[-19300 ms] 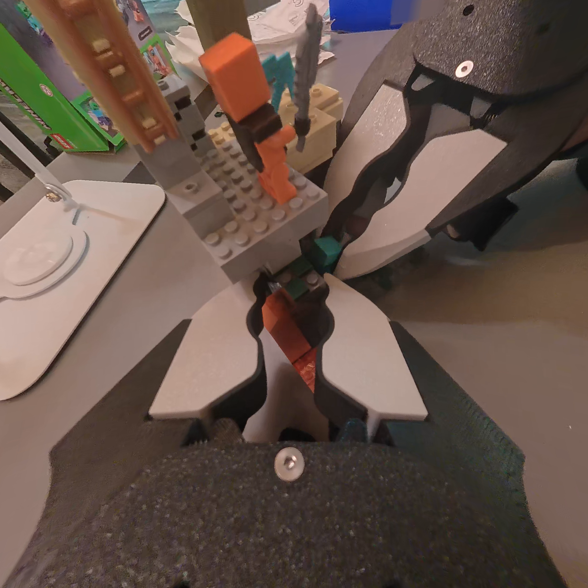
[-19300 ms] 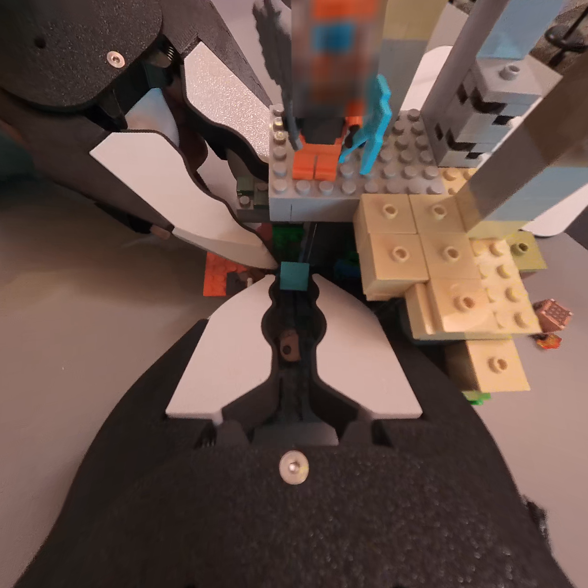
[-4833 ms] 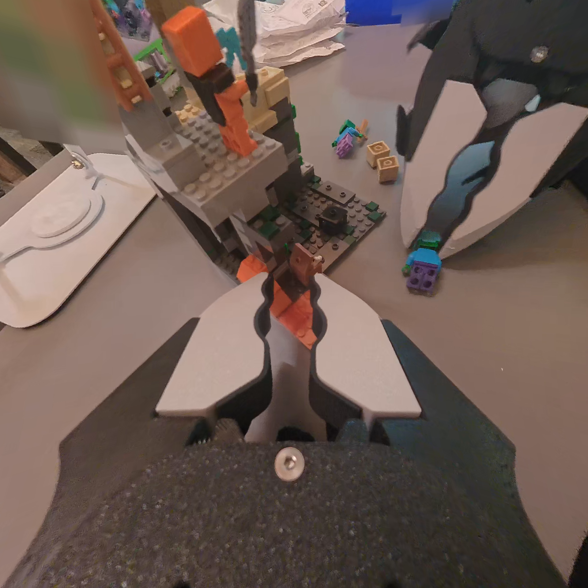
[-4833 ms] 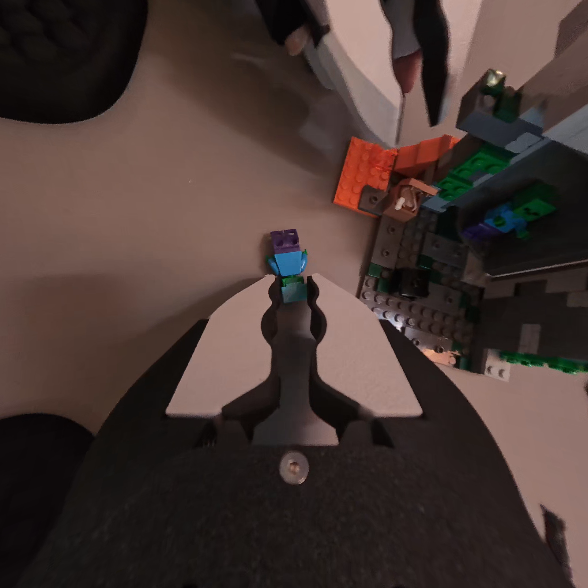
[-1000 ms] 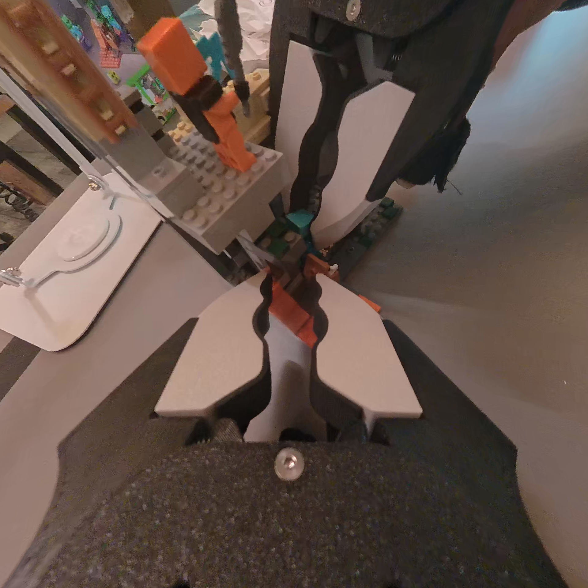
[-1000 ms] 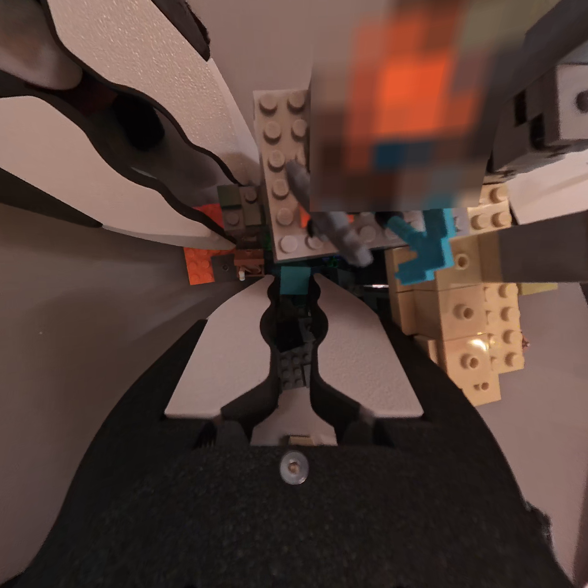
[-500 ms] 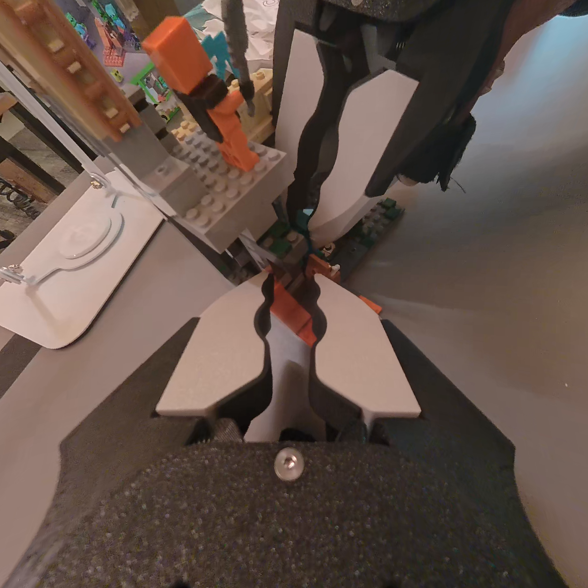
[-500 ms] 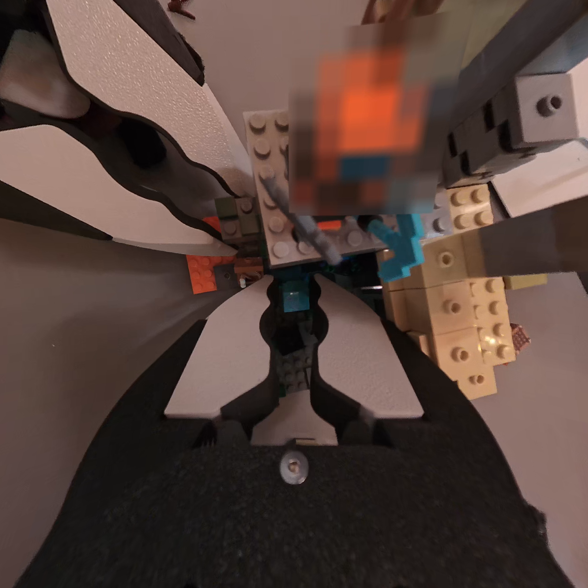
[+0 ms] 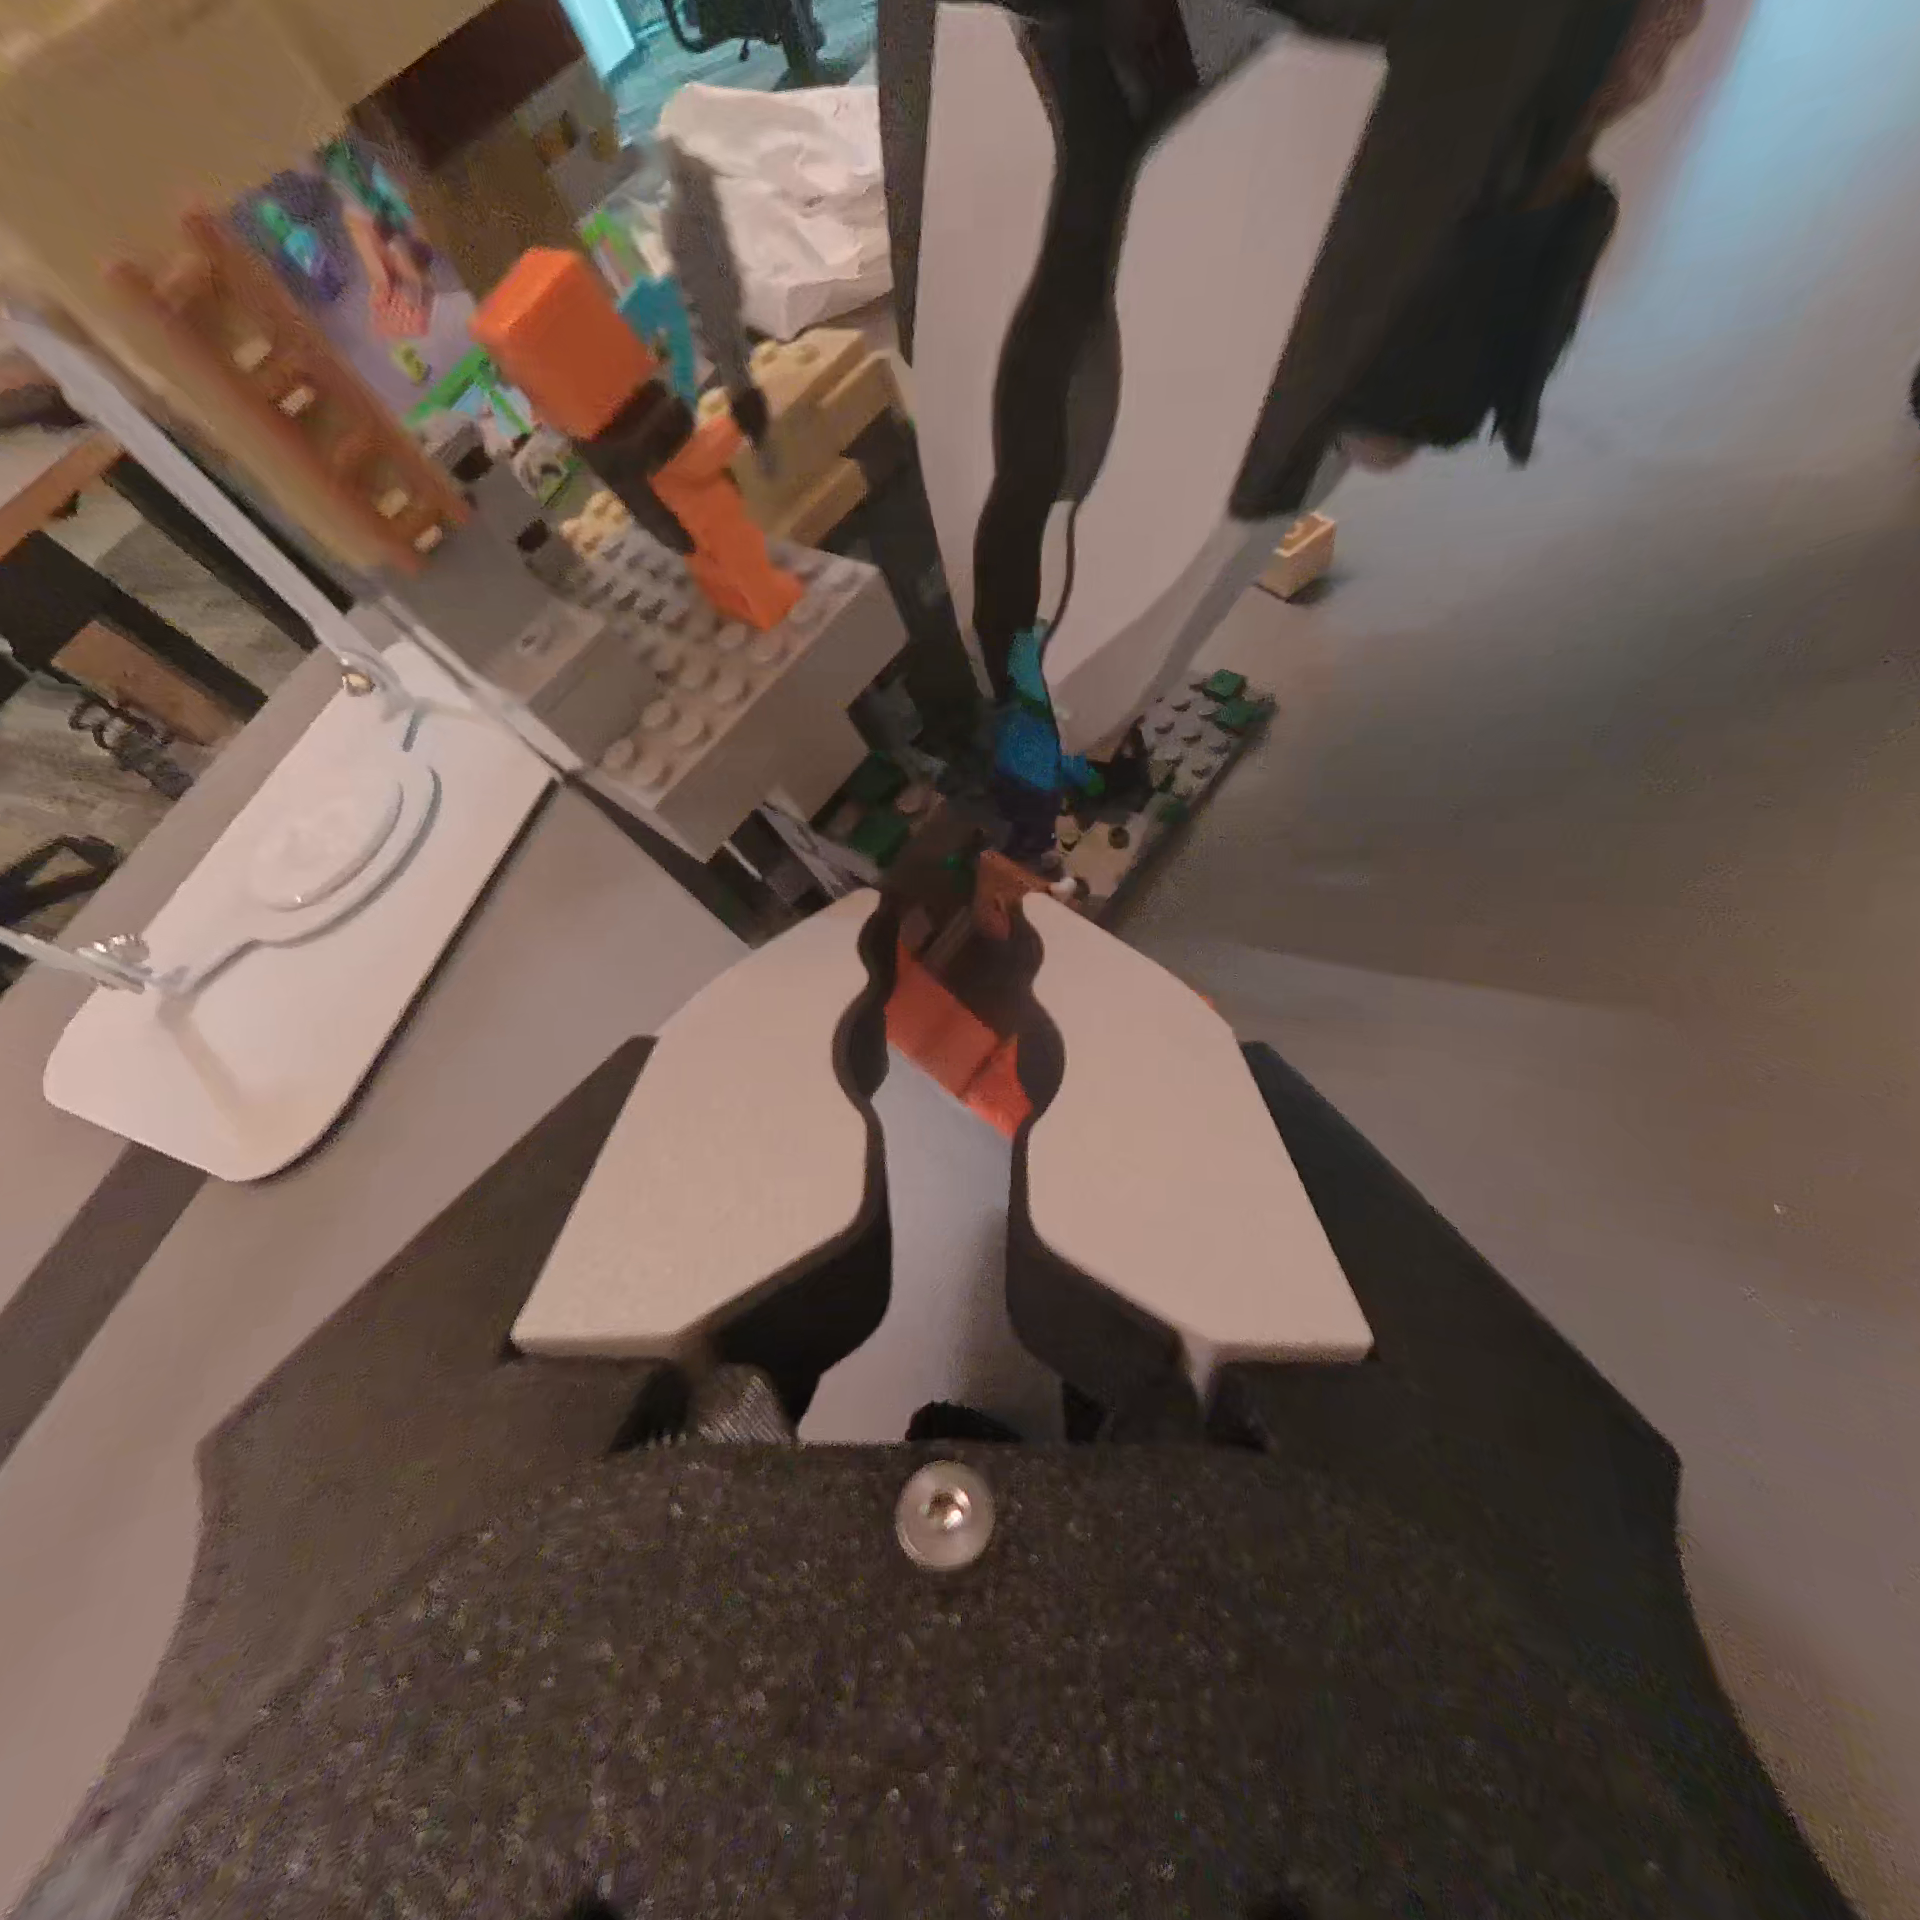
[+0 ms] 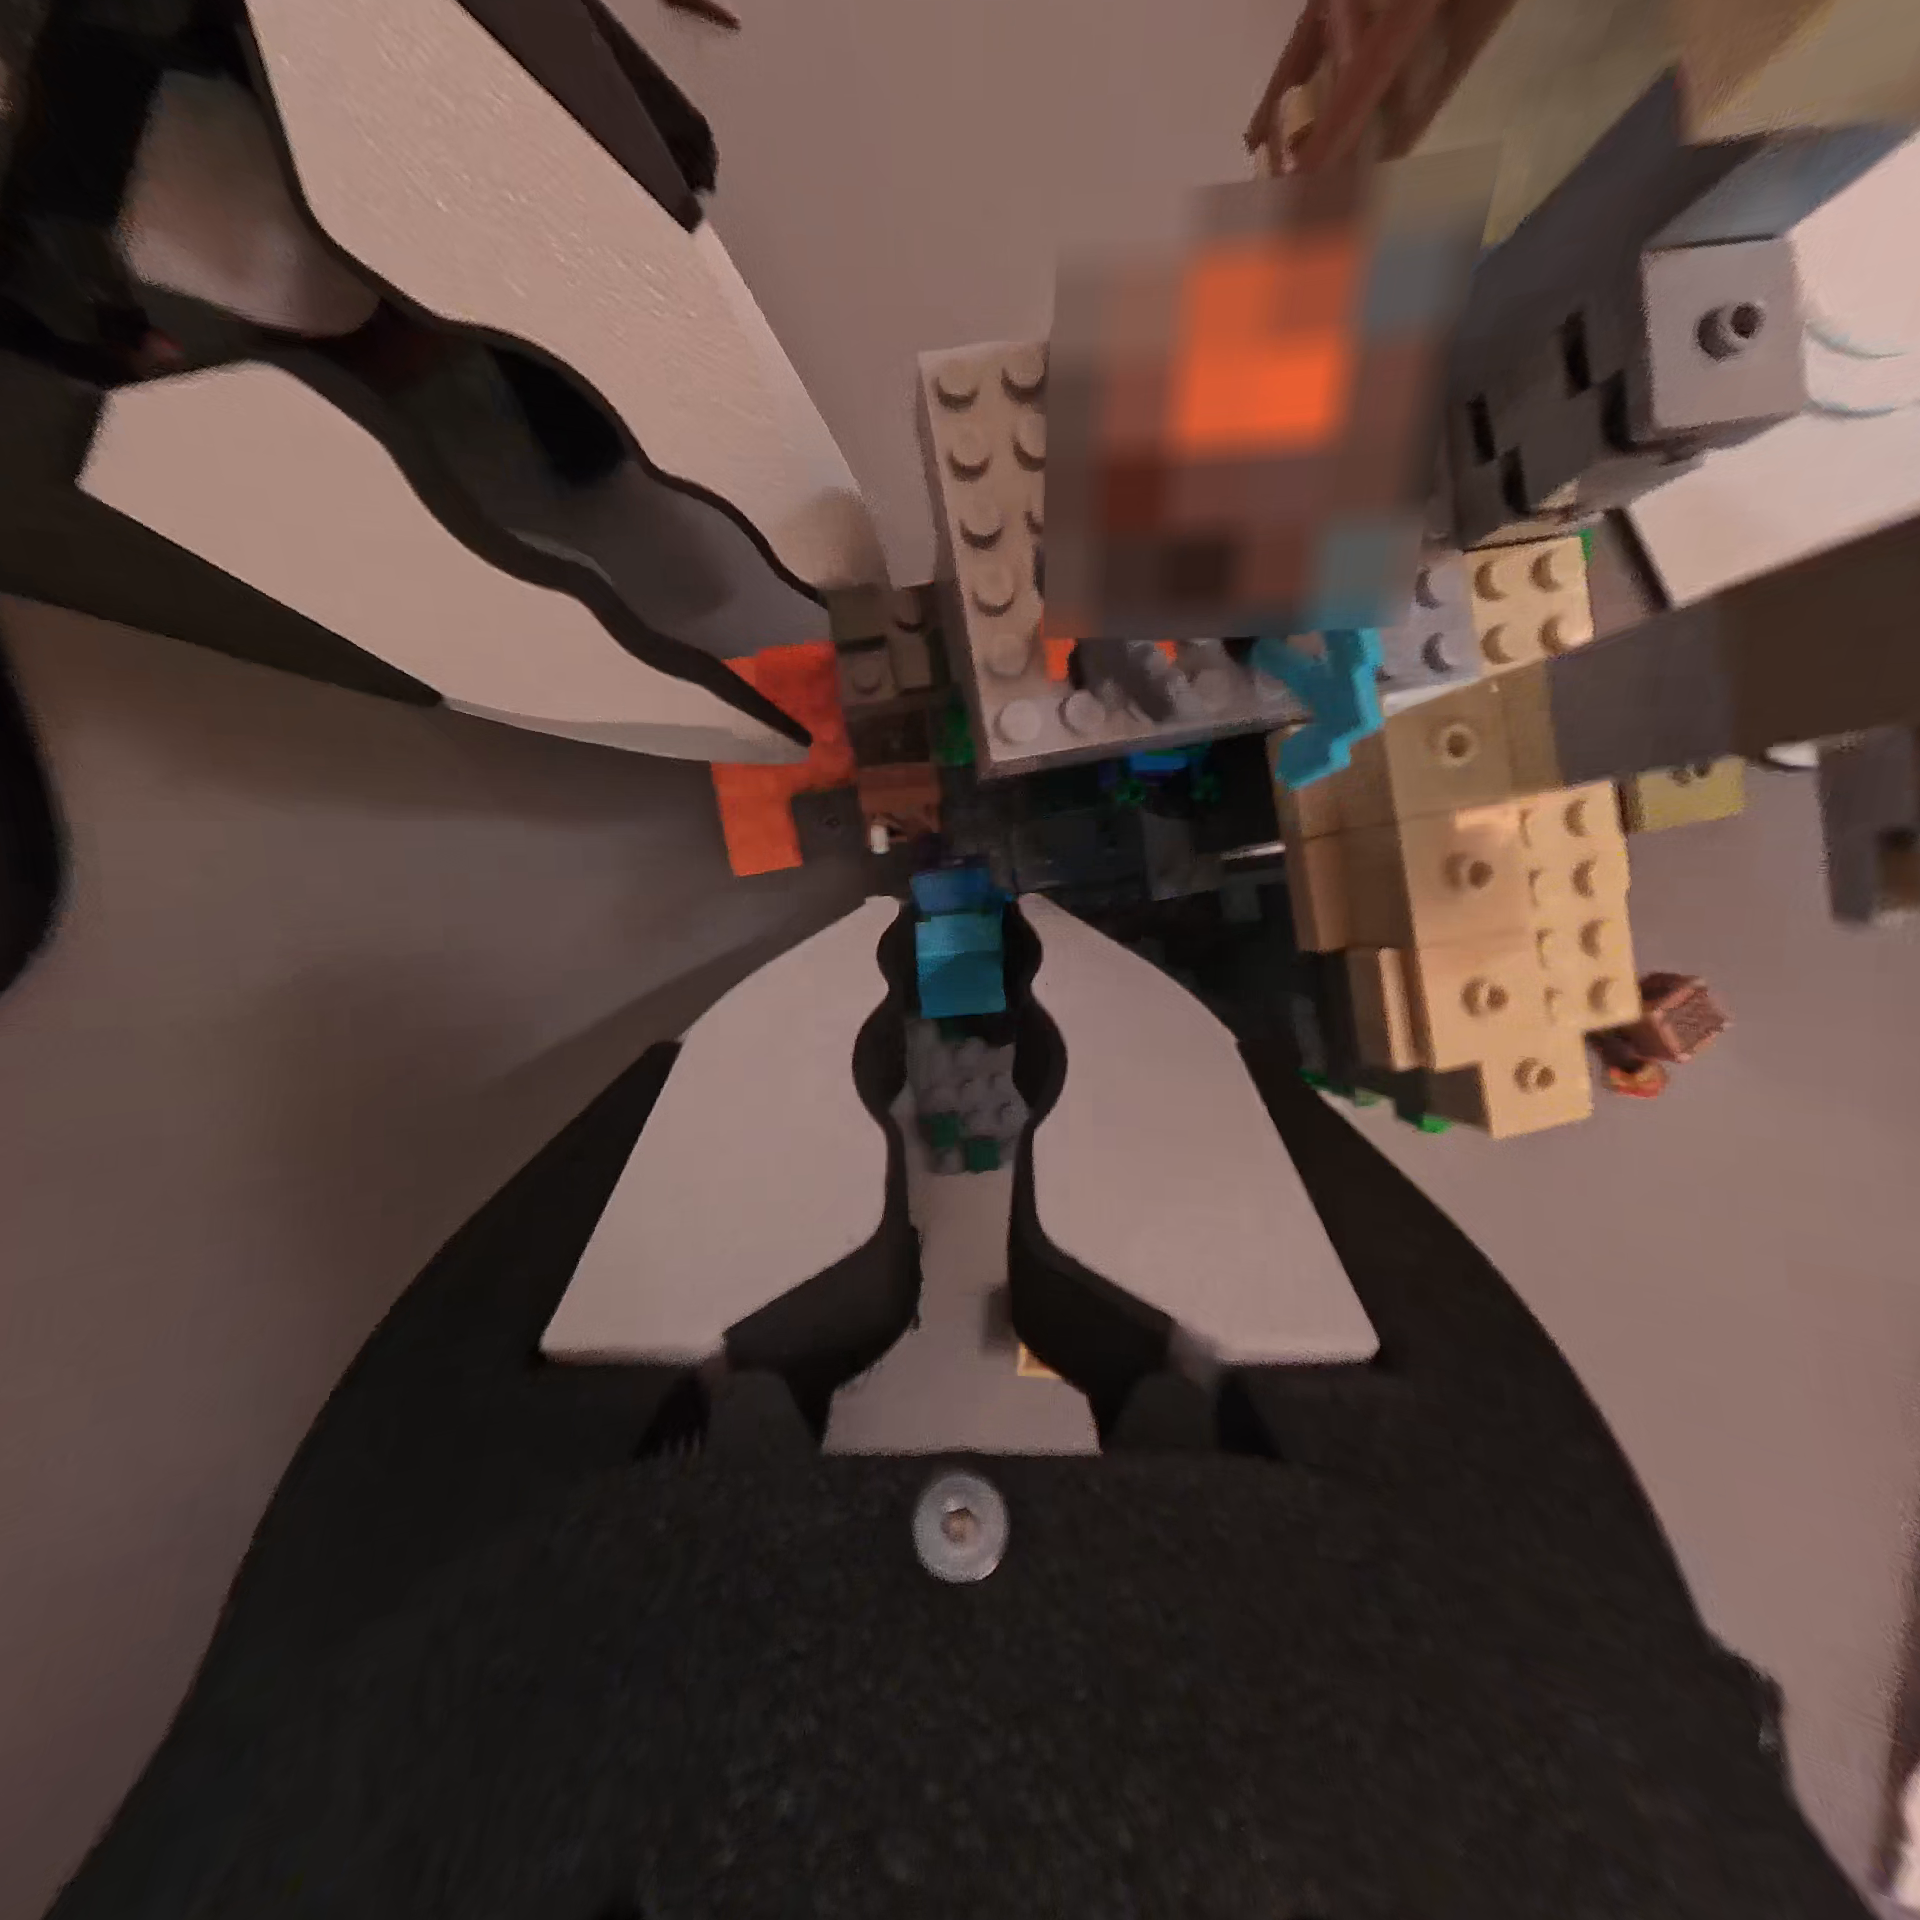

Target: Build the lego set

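The lego build has a grey studded plate (image 9: 727, 675) with an orange figure (image 9: 644, 436) standing on it, above a dark baseplate (image 9: 1184, 769). My left gripper (image 9: 951, 920) is shut on the build's orange and brown corner (image 9: 945, 1023). My right gripper (image 9: 1023, 665) comes down from above, shut on the teal head of a small blue figure (image 9: 1023, 753) that hangs over the baseplate beside the grey plate. In the right wrist view my right gripper (image 10: 956, 914) holds that figure (image 10: 956, 961). The left gripper (image 10: 795, 732) rests at the orange plate (image 10: 774, 805). A mosaic patch hides the orange figure there.
A brown ladder (image 9: 301, 395) leans off the build's tower. A white stand base (image 9: 260, 914) lies left of the build. Tan bricks (image 10: 1475, 883) form the build's right side, with a small brown piece (image 10: 1662, 1023) beyond. A loose tan brick (image 9: 1299, 556), boxes (image 9: 395, 270) and papers (image 9: 790, 197) lie behind. One gripper's finger ends stand about 5 cm off the other's.
My right gripper has lifted a little with the figure, whose blue body now shows below the fingertips. My left gripper keeps its hold on the build's corner.
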{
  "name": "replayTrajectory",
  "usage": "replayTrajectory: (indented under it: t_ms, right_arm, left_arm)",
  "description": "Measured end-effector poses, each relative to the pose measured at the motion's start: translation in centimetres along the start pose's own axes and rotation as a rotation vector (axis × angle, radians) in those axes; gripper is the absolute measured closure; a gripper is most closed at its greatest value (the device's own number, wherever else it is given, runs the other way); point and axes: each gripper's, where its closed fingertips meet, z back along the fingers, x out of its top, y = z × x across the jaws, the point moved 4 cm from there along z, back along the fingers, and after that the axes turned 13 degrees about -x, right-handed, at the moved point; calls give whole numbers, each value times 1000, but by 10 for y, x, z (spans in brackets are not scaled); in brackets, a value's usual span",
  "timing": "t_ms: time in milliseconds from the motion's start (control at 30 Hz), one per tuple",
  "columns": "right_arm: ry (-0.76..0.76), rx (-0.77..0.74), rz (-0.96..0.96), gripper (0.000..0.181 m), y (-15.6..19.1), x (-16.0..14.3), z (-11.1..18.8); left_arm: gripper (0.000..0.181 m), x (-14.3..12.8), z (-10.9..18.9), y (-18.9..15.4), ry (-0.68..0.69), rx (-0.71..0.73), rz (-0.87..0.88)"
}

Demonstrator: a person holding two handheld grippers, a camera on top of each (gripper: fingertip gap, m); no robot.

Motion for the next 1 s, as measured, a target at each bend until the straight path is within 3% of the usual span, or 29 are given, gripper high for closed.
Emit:
replayTrajectory:
  t_ms: [33, 133, 300, 433, 567, 1000]
  right_arm:
    - [-15, 27, -24, 166, 1, -1, 6]
    - [-47, 109, -94, 166, 3, -3, 21]
    - [-74, 223, -134, 166, 8, -4, 36]
    - [-97, 289, -148, 166, 16, -3, 44]
    - [-124, 355, -187, 166, 21, 2, 51]
    - [-314, 308, -477, 166, 2, 19, 59]
  left_arm:
    - [160, 1, 0, -4, 6, 0, -37]
    - [164, 9, 2, -12, 3, 58, -172]
    - [160, 13, 3, -21, 31, 79, -241]
    - [163, 31, 4, -44, -51, 29, -327]
    - [164, 33, 0, -47, -16, 53, -323]
    - [173, 45, 8, -25, -111, 310, 37]
